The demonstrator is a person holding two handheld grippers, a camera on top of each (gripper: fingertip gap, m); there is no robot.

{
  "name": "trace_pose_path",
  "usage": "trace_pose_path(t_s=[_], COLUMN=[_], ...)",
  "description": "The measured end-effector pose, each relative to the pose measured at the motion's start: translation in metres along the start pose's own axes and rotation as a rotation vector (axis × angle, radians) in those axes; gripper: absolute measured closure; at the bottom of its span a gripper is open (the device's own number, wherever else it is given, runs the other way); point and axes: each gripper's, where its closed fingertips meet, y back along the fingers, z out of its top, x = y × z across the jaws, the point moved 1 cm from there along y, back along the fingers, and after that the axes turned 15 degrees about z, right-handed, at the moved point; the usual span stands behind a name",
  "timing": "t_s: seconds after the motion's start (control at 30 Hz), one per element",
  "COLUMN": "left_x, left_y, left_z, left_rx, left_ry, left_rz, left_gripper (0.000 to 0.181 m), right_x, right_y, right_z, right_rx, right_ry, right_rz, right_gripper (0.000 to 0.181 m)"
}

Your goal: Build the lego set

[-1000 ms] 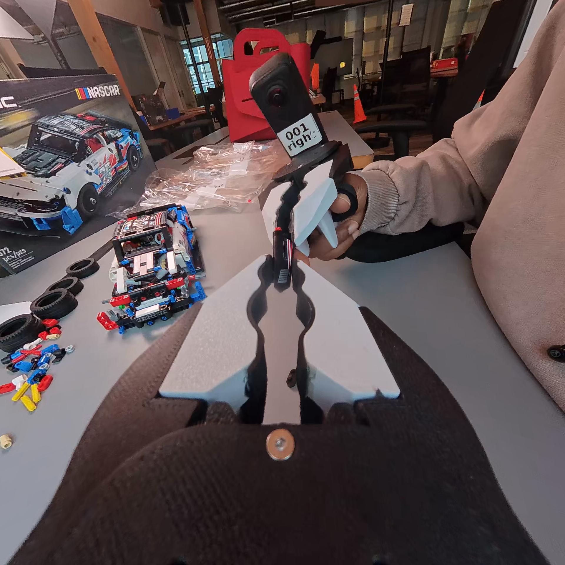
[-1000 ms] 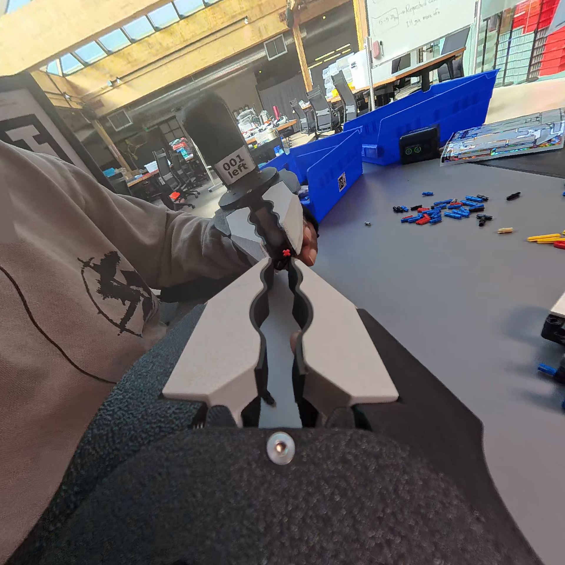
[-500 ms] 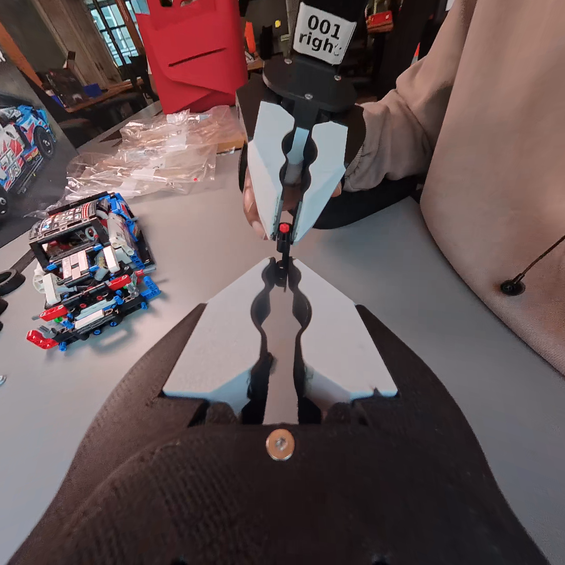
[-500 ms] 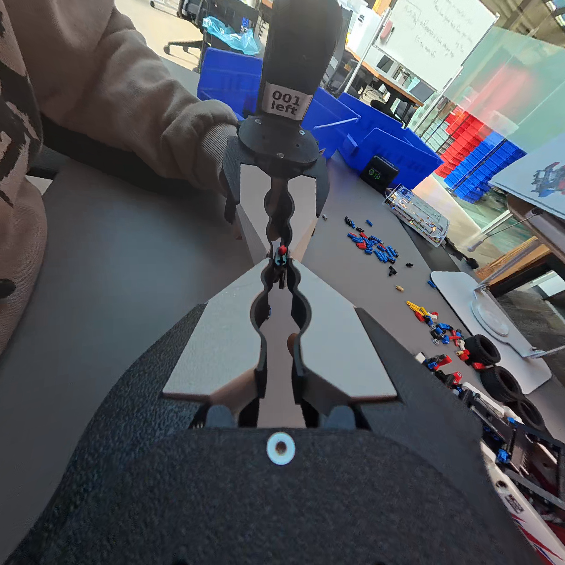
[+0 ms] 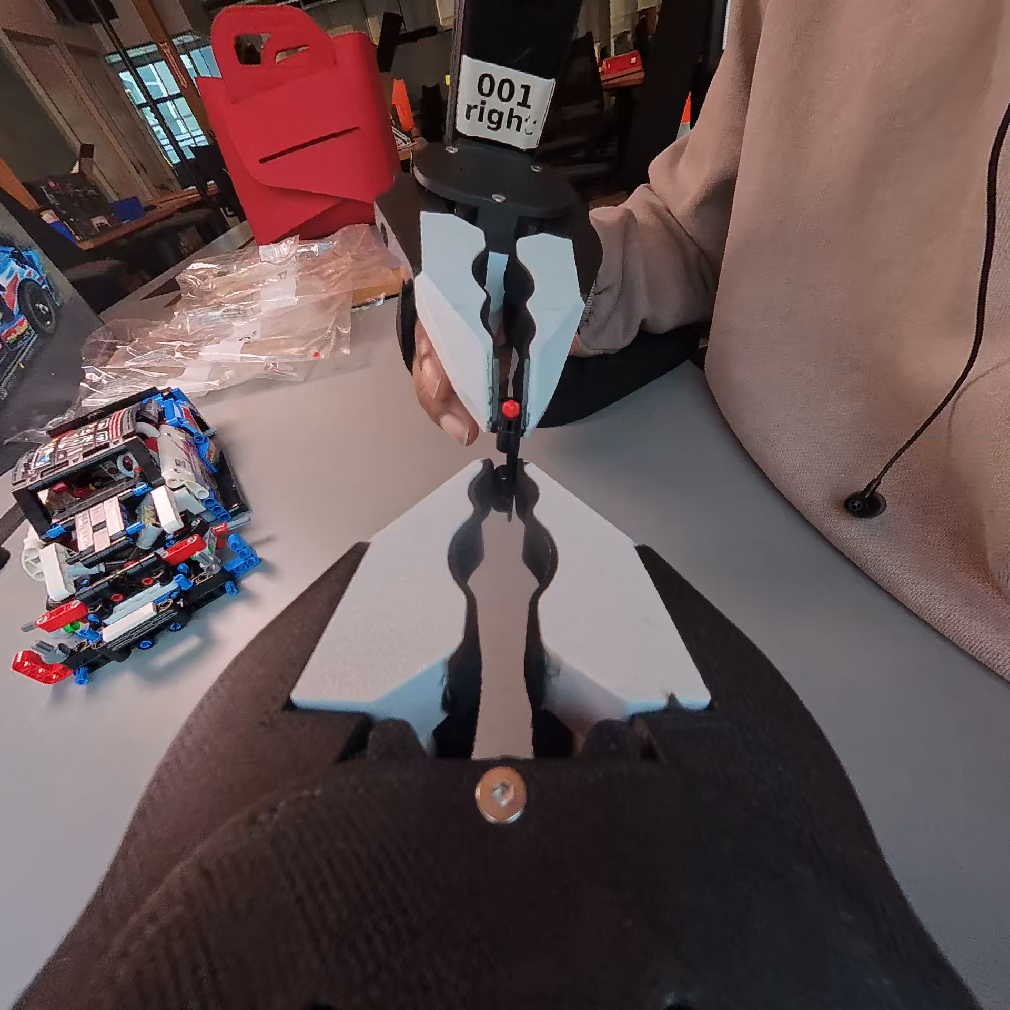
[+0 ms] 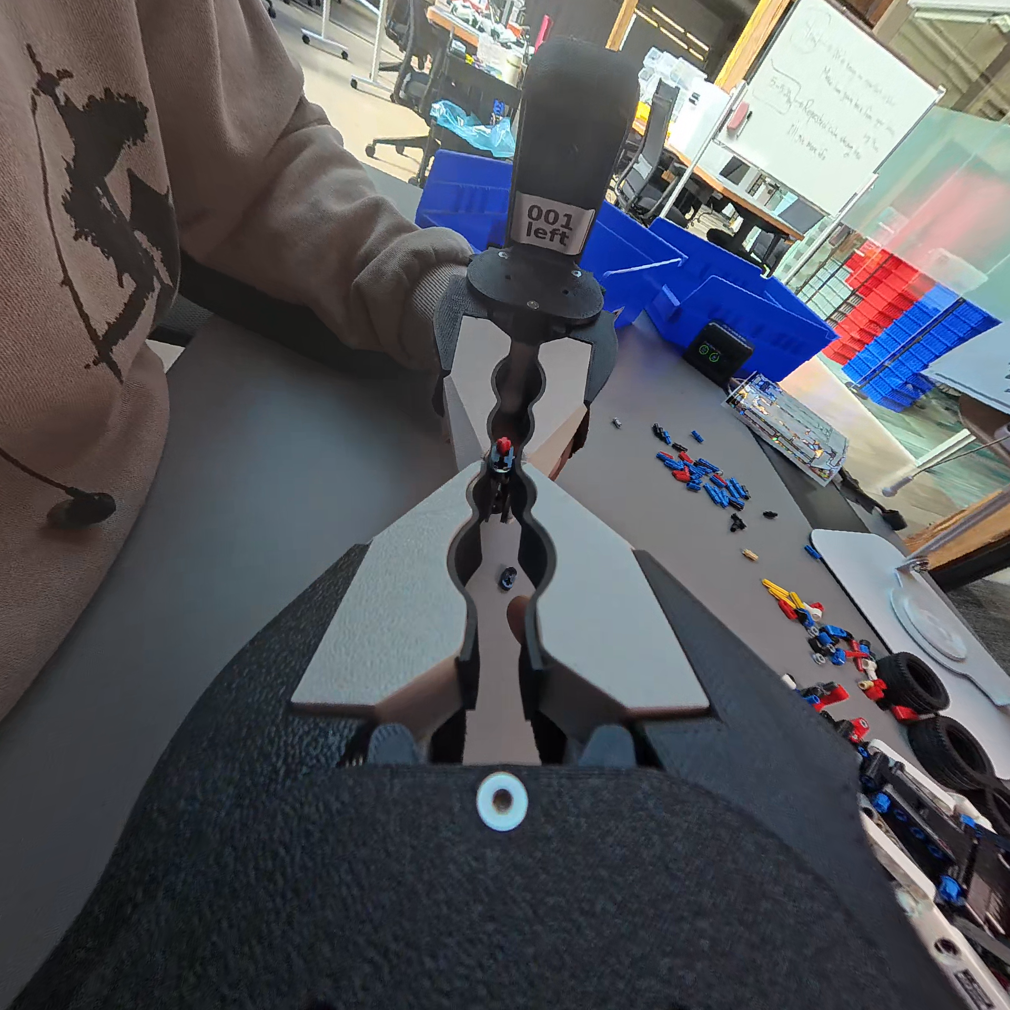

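Observation:
My left gripper (image 5: pixel 503 481) and my right gripper (image 6: pixel 500 475) meet tip to tip above the grey table (image 5: pixel 328 437). Both are shut on one small black lego part with a red pin (image 5: pixel 510 409), which also shows in the right wrist view (image 6: pixel 501 452). The right gripper (image 5: pixel 508 432) pinches the end with the red pin, and the left gripper (image 6: pixel 503 445) pinches the other black end. The half-built lego car (image 5: pixel 120 524) stands on the table to the left, apart from both grippers. Its edge shows at the bottom right of the right wrist view (image 6: pixel 929 852).
Clear plastic bags (image 5: pixel 218 322) and a red bag (image 5: pixel 306 147) lie behind the car. Loose blue, red and black pins (image 6: pixel 699 475), yellow pieces (image 6: pixel 781 590) and black tyres (image 6: pixel 912 683) lie at the right. Blue bins (image 6: pixel 710 284) stand at the back. A small black part (image 6: pixel 508 578) lies under my right gripper. Both grippers' tips are close together, under 4 cm apart. The half-built lego car (image 5: pixel 120 524) is about equally far from each gripper, around 25 centimetres. Seen from the right wrist view (image 6: pixel 897 806) as well.
A second ago the grippers met at an angle. They have turned to face each other in line, tip to tip. Both have stayed shut on the small part.

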Motion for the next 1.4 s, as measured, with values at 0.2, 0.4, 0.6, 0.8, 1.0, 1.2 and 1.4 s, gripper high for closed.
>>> trace_pose_path(t_s=[0.2,0.4,0.6,0.8,1.0,1.2,1.4], left_x=[0.001,0.009,0.045,0.060,0.069,0.071,0.071], left_y=[0.001,0.000,-0.001,0.000,0.001,0.002,0.004], left_z=[0.001,-0.003,-0.018,-0.016,-0.016,-0.014,-0.013], left_rx=[-0.006,0.025,0.107,0.117,0.158,0.170,0.169], left_ry=[0.005,0.068,0.091,0.023,-0.103,-0.132,-0.093], left_rz=[0.004,0.027,0.238,0.373,0.492,0.516,0.472], left_gripper=[0.176,0.176,0.173,0.165,0.166,0.168,0.169], right_x=[-0.002,-0.010,-0.043,-0.063,-0.070,-0.070,-0.068], right_y=[0.000,0.001,0.002,0.002,0.003,0.003,0.003], right_z=[0.001,-0.004,-0.026,-0.026,-0.025,-0.026,-0.027], right_rx=[-0.020,-0.039,-0.111,-0.325,-0.529,-0.623,-0.619], right_ry=[0.008,-0.073,-0.358,-0.636,-0.856,-0.979,-1.008], right_rz=[-0.013,-0.030,-0.164,-0.226,-0.204,-0.153,-0.102], right_gripper=[0.176,0.176,0.176,0.176,0.176,0.176,0.176])
